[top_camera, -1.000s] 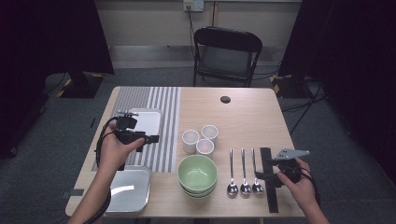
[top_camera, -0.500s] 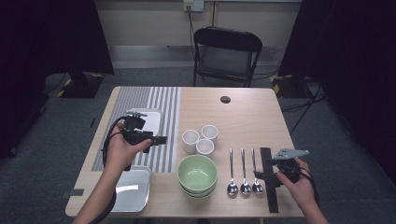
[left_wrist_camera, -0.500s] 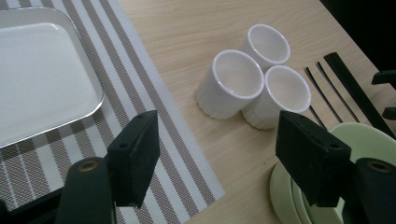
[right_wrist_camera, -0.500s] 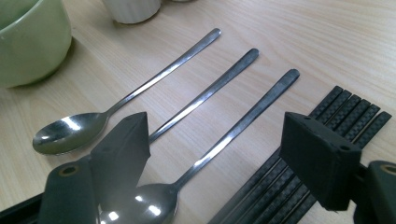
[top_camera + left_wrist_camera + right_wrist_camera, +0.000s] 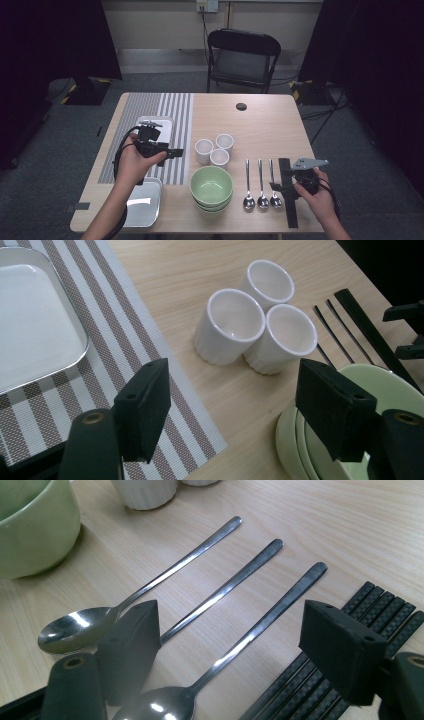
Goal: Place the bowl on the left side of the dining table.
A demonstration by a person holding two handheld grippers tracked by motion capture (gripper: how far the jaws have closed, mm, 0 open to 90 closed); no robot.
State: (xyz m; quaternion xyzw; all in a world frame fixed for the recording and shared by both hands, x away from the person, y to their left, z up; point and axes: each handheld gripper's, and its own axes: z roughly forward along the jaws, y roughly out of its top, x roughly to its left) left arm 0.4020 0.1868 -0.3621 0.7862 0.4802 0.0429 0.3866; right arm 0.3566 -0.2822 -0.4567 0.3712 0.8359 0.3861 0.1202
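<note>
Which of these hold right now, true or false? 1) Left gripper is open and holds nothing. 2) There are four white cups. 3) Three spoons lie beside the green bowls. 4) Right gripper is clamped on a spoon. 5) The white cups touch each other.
1) True: the left gripper has its jaws wide apart with nothing between them, aimed toward the white cups.
2) False: there are three white cups.
3) True: three spoons lie side by side, right of the stacked green bowls in the high view.
4) False: the right gripper is open above the spoons, its pads pressing on nothing.
5) True: they stand bunched together.
</note>
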